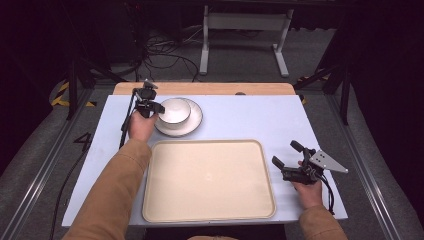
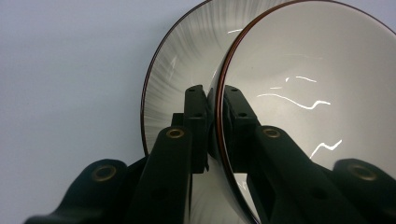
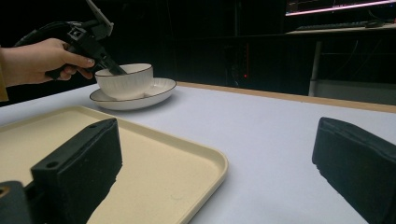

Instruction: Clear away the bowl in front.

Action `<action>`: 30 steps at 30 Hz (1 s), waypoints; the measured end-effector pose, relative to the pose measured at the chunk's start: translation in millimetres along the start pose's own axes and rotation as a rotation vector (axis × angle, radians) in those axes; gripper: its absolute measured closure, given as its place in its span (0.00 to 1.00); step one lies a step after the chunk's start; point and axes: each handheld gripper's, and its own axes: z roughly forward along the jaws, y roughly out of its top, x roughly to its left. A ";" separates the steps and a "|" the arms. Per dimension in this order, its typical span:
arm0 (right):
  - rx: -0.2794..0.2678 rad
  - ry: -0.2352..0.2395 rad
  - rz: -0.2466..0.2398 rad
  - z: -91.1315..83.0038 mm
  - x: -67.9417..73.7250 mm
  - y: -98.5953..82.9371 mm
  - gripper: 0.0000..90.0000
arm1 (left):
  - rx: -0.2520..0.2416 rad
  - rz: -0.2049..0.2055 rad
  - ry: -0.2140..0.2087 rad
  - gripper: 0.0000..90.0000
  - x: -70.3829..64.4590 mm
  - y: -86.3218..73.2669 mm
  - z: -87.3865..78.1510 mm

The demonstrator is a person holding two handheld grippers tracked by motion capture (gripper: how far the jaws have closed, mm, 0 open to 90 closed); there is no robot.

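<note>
Dim, dark room beyond a pale blue tabletop [image 1: 240, 120] edged with a wooden strip [image 1: 200, 88]. Grey floor [image 1: 310, 55] strewn with black cables [image 1: 165, 57]. White-legged bench frame [image 1: 245, 22] behind. Metal rails [image 1: 40, 175] flanking both sides. Monitor glow [image 3: 336, 7] far off.

Large cream plastic tray [image 1: 208, 180] with rounded corners and raised rim, lying flat on the near half of the pale blue desk [image 1: 250, 117], nothing on it. Bare wooden strip [image 1: 210, 89] runs along the desk's far edge. Beyond: white metal frame legs [image 1: 245, 40], tangled black cables [image 1: 165, 57] on grey floor.
</note>
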 end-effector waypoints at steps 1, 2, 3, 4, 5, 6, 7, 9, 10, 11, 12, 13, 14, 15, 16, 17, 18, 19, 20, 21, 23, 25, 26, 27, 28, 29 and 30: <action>0.000 0.000 0.000 0.0 0.0 0.0 0.02 | -0.002 0.001 0.001 0.92 -0.3 0.3 -1.6; 0.000 0.000 0.000 0.0 0.0 0.0 0.02 | -0.007 0.006 0.004 0.92 -0.5 0.7 -3.1; 0.000 0.000 0.001 0.0 0.0 0.0 0.02 | -0.008 0.006 0.004 0.91 -1.0 1.1 -4.4; 0.000 0.000 0.001 0.0 -0.1 0.0 0.02 | -0.001 0.016 0.003 0.91 -1.2 2.3 -6.5; 0.000 0.000 0.001 0.0 -0.1 0.0 0.02 | -0.003 0.019 0.005 0.91 -1.6 2.7 -7.4; 0.000 0.000 0.001 0.0 0.0 0.0 0.02 | 0.004 0.029 0.015 0.91 -2.5 3.5 -9.7; 0.000 0.000 0.000 0.0 0.0 0.0 0.02 | 0.006 0.036 0.020 0.91 -3.1 3.9 -11.1; 0.000 0.001 0.002 0.1 0.0 0.1 0.02 | 0.005 0.045 0.025 0.90 -4.1 4.6 -14.1; 0.000 0.001 0.003 0.1 0.0 0.1 0.02 | -0.001 0.045 0.021 0.90 -4.3 5.0 -16.6; 0.001 0.002 0.002 0.1 -0.1 0.1 0.02 | 0.002 0.045 0.017 0.90 -4.2 5.6 -18.6; 0.001 0.002 0.003 0.1 -0.1 0.1 0.02 | 0.002 0.045 0.017 0.90 -4.2 5.6 -18.6; 0.002 0.001 0.002 0.0 -0.1 0.1 0.02 | -0.003 0.047 0.011 0.90 -4.1 6.0 -20.2; 0.002 0.001 0.002 0.0 -0.1 0.1 0.02 | -0.003 0.044 0.009 0.90 -4.8 6.5 -22.2; 0.003 0.001 0.002 0.0 0.0 0.1 0.02 | -0.002 0.051 0.008 0.90 -5.5 7.2 -24.6; 0.003 0.001 0.002 0.0 -0.1 0.1 0.02 | -0.003 0.057 0.010 0.90 -6.5 8.1 -27.0; 0.001 0.002 0.003 0.1 -0.1 0.1 0.02 | -0.001 0.062 0.007 0.90 -7.5 8.7 -28.9; 0.001 0.002 0.003 0.1 -0.1 0.1 0.02 | -0.002 0.065 0.003 0.90 -8.5 9.1 -30.8; 0.001 0.002 0.003 0.1 -0.1 0.1 0.02 | -0.006 0.069 0.002 0.90 -9.8 9.5 -33.1; 0.002 0.001 0.003 0.1 -0.1 0.1 0.02 | -0.007 0.071 -0.002 0.90 -10.4 9.7 -34.4; 0.001 0.002 0.003 0.1 -0.2 0.1 0.02 | -0.006 0.074 -0.005 0.90 -11.1 10.2 -36.1; 0.002 0.001 0.004 0.0 -0.2 0.1 0.02 | -0.002 0.091 0.000 0.90 -13.7 11.0 -40.6; 0.001 0.000 0.004 0.0 -0.2 0.1 0.02 | 0.000 0.099 0.000 0.90 -15.5 11.4 -43.7; 0.000 0.001 0.005 0.0 -0.2 0.1 0.02 | 0.002 0.108 -0.003 0.90 -16.3 11.7 -46.1; 0.000 0.001 0.005 0.0 -0.2 0.1 0.02 | 0.002 0.108 -0.003 0.90 -16.3 11.7 -46.1; 0.001 0.000 0.004 -0.1 -0.3 0.1 0.02 | 0.001 0.110 -0.007 0.90 -17.6 11.8 -49.0; 0.001 0.000 0.005 -0.1 -0.3 0.1 0.02 | -0.002 0.111 -0.008 0.90 -18.6 11.8 -50.9; 0.001 0.000 0.006 -0.1 -0.4 0.1 0.02 | -0.004 0.117 -0.008 0.90 -19.6 12.2 -53.5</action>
